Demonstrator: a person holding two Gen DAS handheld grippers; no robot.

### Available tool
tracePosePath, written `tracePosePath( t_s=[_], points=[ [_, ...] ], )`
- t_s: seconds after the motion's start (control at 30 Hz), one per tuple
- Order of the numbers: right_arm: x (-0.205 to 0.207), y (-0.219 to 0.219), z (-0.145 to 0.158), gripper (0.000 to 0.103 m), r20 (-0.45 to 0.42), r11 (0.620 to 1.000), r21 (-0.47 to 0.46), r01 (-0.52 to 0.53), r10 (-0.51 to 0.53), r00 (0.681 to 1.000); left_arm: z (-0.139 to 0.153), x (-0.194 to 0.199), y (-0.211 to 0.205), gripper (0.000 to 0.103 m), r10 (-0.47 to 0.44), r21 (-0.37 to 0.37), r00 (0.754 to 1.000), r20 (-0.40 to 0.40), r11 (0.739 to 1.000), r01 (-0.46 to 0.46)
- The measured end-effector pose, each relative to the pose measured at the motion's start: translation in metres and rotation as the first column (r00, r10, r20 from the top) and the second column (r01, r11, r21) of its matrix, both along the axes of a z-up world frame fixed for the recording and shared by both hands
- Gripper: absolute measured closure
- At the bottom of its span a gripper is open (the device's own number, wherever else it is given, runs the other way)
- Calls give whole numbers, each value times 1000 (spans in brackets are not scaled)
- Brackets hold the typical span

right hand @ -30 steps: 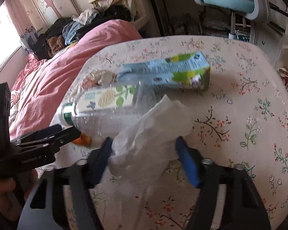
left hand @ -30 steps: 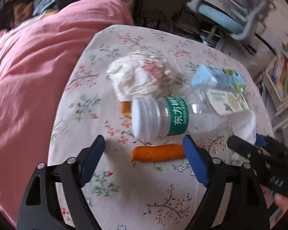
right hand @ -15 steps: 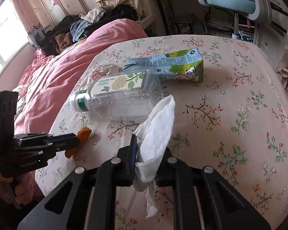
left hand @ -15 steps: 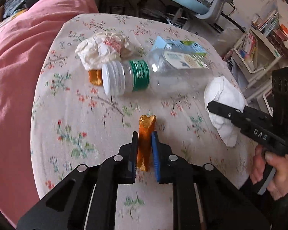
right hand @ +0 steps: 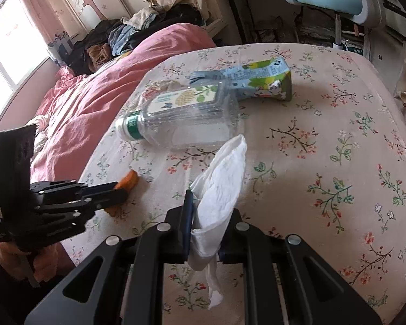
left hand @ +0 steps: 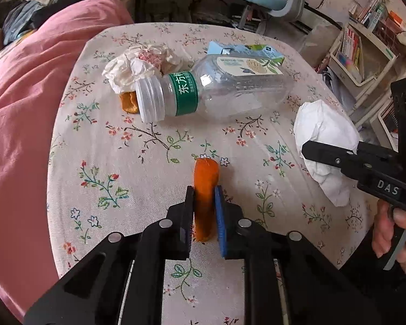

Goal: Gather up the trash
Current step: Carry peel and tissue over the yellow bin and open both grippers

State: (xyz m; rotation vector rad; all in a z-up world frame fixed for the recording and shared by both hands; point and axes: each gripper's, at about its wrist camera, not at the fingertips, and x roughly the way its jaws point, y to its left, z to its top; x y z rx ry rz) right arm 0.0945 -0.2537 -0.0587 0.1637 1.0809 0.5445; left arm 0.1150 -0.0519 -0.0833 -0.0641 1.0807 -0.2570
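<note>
Left wrist view: your left gripper [left hand: 205, 193] is clamped on a soft, curled strip of orange peel [left hand: 205, 181], its free end rounded and pointing away from you above the floral tablecloth [left hand: 116, 162]. Beyond it a clear, ribbed plastic bottle [left hand: 224, 92] lies on its side, white cap toward the pink blanket [left hand: 21, 108], with a crumpled paper wad [left hand: 138, 65] and a second orange peel scrap [left hand: 128, 101] touching its neck. A flattened blue-green carton [left hand: 251, 51] lies behind the bottle. Right wrist view: your right gripper [right hand: 205, 211] is closed on a white tissue [right hand: 222, 181], thin and creased, which rises in a folded cone between the pads and trails a limp tail below them.
</note>
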Motion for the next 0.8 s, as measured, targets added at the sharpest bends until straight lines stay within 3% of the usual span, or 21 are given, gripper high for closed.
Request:
tracePosePath(
  t_s=[0.13, 0.3, 0.53, 0.8],
  points=[
    [-9, 2, 7, 88, 13, 999, 39, -1, 0, 1000, 10, -10, 7, 90, 27, -19, 999, 26, 999, -27],
    [-32, 4, 22, 88, 48, 995, 96, -12, 7, 999, 30, -36, 23, 90, 102, -101, 993, 67, 990, -95],
    [-97, 14, 31, 88, 68, 988, 131, -78, 69, 995, 44, -97, 38, 89, 184, -179, 978, 95, 970, -165],
    [-183, 37, -13, 88, -93, 984, 84, -158, 165, 982, 46, -146, 38, 89, 173, -202, 979, 106, 968, -149]
  ],
)
